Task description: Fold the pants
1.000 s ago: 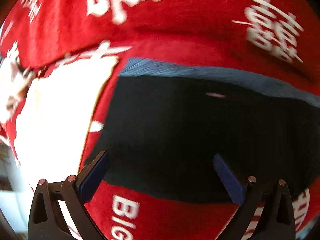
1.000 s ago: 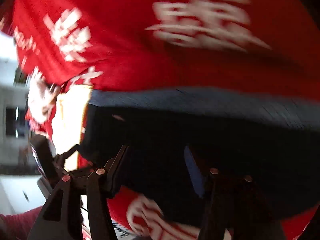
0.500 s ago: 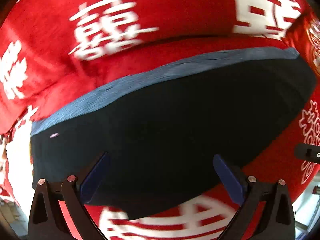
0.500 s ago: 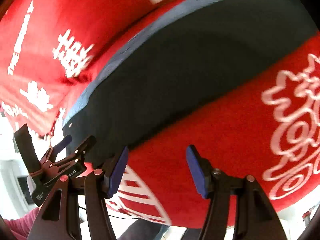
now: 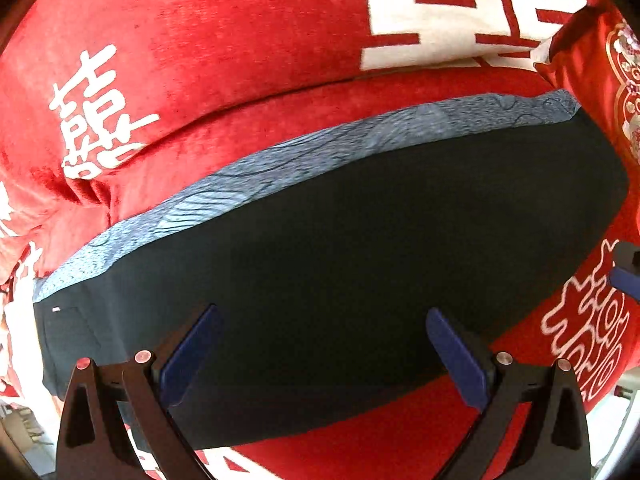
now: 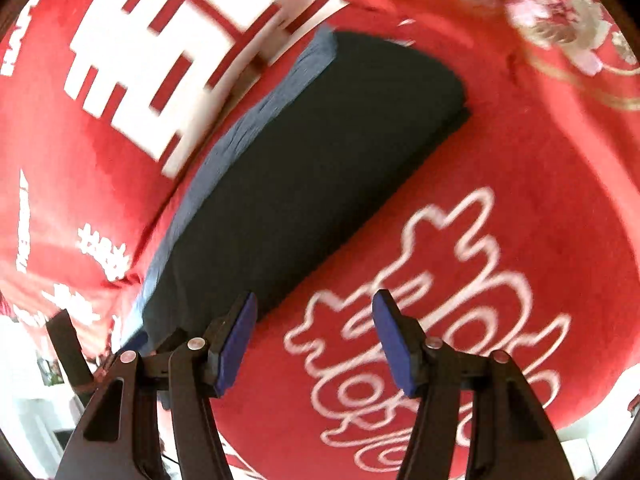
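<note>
A red blanket with white characters covers the surface. On it lie the dark pants, apparently folded lengthwise. Both hand-held grippers, left and right, hover open and empty. The cloth looks soft, limp; pinch the end corners.

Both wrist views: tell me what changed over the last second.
Both hands swept sideways along the dark pants. The left gripper, earlier near the end by the white patch, now looks over their whole length. The right gripper has left the pants and hangs over the bare red blanket, rolled so they run diagonally. Unchanged: both grippers open and empty, pants flat, none taken hold of.
</note>
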The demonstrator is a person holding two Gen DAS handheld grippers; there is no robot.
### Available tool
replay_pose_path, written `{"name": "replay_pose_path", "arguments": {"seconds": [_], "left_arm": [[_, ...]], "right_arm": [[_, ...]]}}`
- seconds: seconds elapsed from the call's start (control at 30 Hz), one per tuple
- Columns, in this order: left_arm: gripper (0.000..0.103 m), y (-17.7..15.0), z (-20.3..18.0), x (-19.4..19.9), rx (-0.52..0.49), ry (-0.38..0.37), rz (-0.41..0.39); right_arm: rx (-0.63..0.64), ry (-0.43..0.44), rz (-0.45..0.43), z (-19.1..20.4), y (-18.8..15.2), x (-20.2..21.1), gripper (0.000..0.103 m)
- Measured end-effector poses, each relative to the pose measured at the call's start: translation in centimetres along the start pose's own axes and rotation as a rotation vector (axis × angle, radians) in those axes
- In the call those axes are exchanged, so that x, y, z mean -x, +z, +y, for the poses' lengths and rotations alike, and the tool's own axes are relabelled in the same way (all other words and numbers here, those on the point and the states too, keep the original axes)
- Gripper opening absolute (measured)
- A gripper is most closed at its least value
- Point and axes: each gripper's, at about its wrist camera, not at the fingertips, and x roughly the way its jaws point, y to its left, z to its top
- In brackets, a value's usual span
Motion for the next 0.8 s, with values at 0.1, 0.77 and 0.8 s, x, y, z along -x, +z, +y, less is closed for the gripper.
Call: {"name": "replay_pose_path", "arguments": {"seconds": [0.1, 0.77, 0.8], "left_arm": [[0.103, 0.8, -0.8, -0.3, 0.020, -0.008, 0.021], [0.103, 2.3, -2.6, -3.3, 0.121, -0.098, 0.044], [0.103, 2.2, -2.6, -3.4, 0.125, -0.101, 0.043]], "right_arm": [[-0.018, 0.018, -0.007, -1.0, 0.9, 0.0, 0.064], [-0.061, 0.371, -0.203, -4.1, 3.8, -2.5, 0.066], [-0.053, 0.373, -0.211, -3.6, 4.2, -2.7, 0.066]]}}
